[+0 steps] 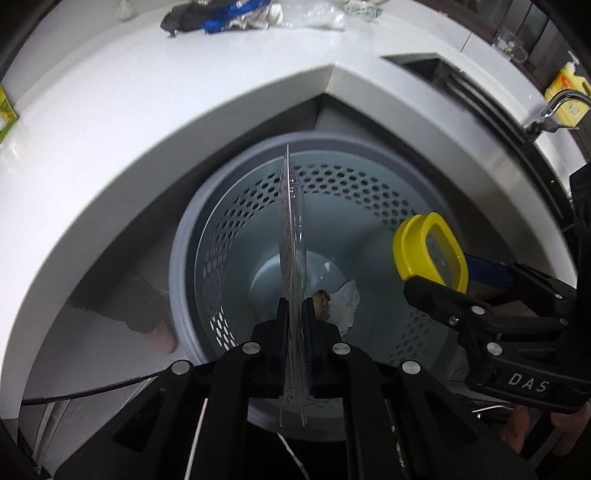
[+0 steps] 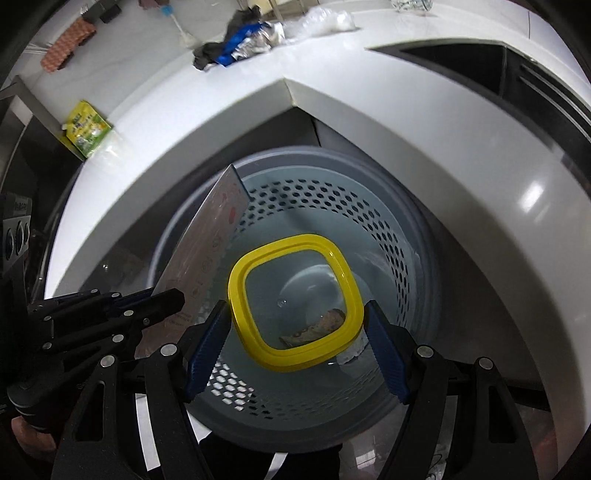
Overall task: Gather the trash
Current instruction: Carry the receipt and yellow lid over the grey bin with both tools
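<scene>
Two tongs over perforated bin (image 1: 325, 206), tucked below counter (image 1: 147, 110) corner. Left tongs (image 1: 295, 306) pinched narrow on flat clear blister pack (image 1: 291, 229), edge-on, above bin centre. Right tongs (image 2: 295, 332) spread wide, pads pressing yellow-rimmed lid (image 2: 295, 301) at both sides, held level over bin mouth. Crumpled tissue (image 1: 345, 302) already at bin bottom. Best: lower both inside rim, release pack first so no snag on lid, then open right. More wrappers (image 1: 236, 16) left on counter behind.
</scene>
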The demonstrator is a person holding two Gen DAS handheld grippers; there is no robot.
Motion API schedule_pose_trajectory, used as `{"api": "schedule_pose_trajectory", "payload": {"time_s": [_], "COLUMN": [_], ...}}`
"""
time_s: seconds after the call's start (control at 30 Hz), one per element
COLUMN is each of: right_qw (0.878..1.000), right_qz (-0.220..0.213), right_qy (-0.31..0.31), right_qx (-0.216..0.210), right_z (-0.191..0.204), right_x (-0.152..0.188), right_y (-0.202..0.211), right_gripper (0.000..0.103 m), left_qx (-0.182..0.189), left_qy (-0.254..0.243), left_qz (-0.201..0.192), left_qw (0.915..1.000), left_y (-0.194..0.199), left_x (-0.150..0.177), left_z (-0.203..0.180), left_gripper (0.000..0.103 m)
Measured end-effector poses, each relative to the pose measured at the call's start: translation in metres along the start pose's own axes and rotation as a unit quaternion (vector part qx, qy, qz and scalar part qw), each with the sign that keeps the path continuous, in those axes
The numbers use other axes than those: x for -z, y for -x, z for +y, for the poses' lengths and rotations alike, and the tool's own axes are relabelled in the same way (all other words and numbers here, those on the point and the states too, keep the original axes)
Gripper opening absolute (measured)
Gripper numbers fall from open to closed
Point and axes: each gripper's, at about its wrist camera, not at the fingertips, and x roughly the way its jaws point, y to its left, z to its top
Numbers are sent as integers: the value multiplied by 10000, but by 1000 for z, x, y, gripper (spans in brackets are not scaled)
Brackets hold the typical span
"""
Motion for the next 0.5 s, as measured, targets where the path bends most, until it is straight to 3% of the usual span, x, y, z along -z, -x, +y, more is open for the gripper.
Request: {"api": "schedule_pose_trajectory", "payload": {"time_s": [0.5], "right_qw": [9998], "right_qz": [177], "right_qy": [20], "right_qx": [61], "right_z": [-2], "right_x": [-12], "right_y": [-25], "right_gripper": [71], "left_qx": [-101], "left_qy": [111], "left_qz": [171], "left_qw": [9997], "left_y": [-20], "left_x": [-7], "left_z": [13], "left_gripper": [13]}}
